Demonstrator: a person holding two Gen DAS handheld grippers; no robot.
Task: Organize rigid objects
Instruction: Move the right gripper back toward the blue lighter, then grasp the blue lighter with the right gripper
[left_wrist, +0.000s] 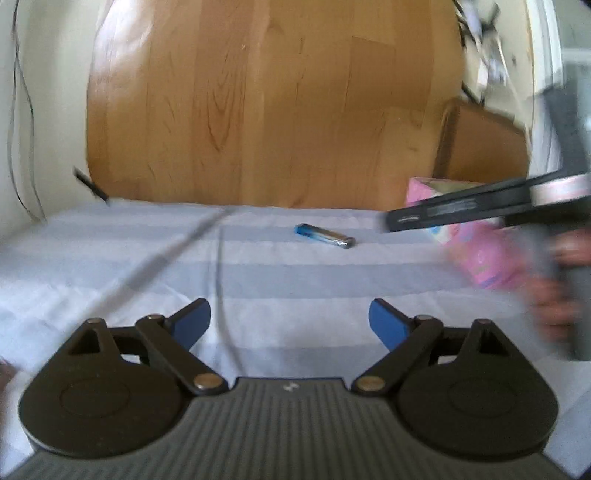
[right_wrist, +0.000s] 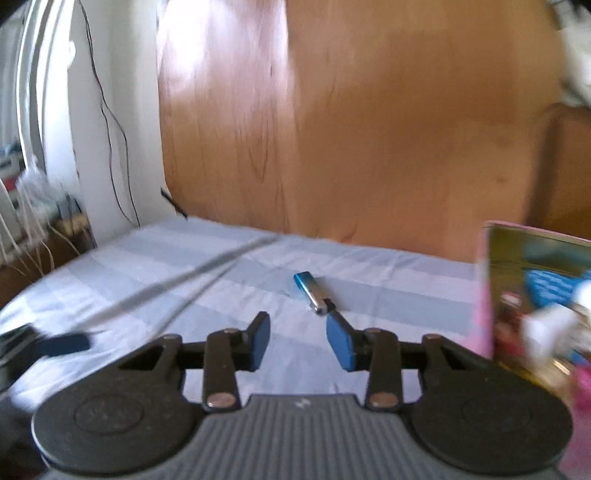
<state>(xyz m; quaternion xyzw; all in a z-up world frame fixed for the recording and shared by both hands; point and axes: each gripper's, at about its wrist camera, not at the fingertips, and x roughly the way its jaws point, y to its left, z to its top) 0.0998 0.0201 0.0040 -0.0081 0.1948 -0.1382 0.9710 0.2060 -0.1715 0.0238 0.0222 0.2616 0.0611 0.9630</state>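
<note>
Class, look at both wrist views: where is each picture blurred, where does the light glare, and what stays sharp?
Left wrist view: the right gripper and the hand holding it smear at the right edge, the pink box behind is soft; the battery is fairly crisp. Right wrist view: glare washes out the wooden headboard at upper left, the box blurs, and straight edges bow with fisheye distortion.

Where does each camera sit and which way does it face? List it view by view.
Left wrist: on the left gripper, facing across the striped cloth to the wooden board; a hand holds the right gripper.
Right wrist: on the right gripper, jaws apart, facing the same way; no hand visible.
Shared: battery, pink box.
</note>
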